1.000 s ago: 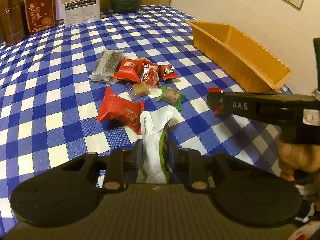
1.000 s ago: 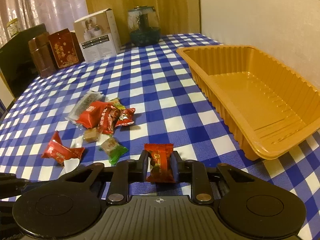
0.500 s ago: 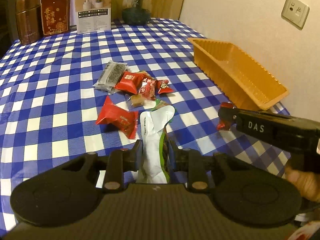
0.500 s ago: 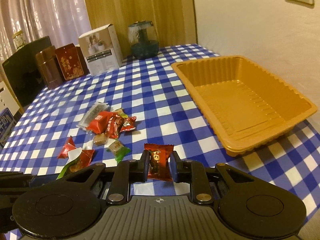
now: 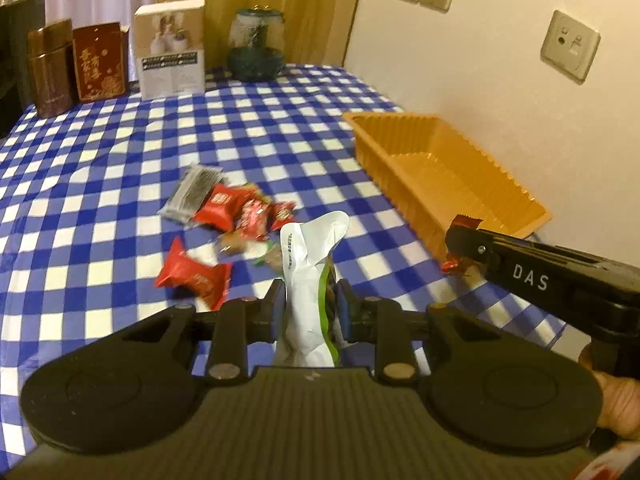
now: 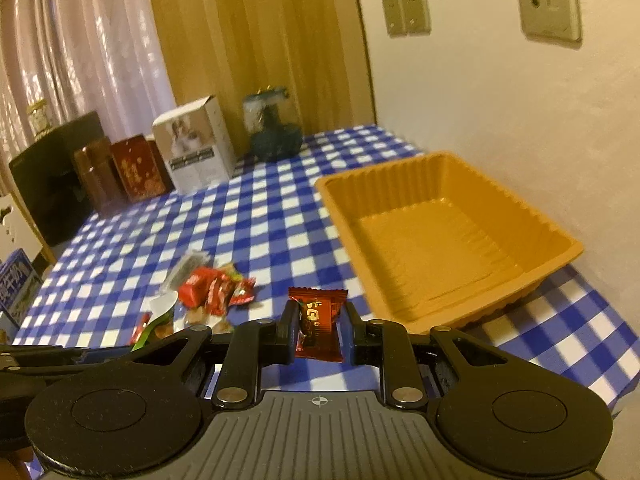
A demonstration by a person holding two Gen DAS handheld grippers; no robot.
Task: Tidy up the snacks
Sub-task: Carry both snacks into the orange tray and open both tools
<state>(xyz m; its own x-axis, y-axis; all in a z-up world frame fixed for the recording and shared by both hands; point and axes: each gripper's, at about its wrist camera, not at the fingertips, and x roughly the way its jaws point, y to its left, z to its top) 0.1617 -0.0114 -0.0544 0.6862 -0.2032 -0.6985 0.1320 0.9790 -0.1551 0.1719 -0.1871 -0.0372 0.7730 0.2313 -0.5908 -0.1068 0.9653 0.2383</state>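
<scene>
Orange tray (image 6: pixel 536 216) against wall, open checkered tablecloth (image 6: pixel 256 216) beside it

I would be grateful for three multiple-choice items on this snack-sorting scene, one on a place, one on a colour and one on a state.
1. Where does the orange tray stand?
A. on the checked cloth by the wall
B. on the floor
C. on top of the white box

2. What colour is the wrapper that the right gripper holds?
A. yellow
B. red
C. purple

3. What is inside the tray?
A. a heap of snacks
B. one green packet
C. nothing

Key: 1 A, the tray sits on the blue and white tablecloth close to the wall. 2 B, the red candy is clamped between the right gripper's fingers. 3 C, the right wrist view shows the tray's floor bare, while the left gripper holds a white and green packet.
</scene>
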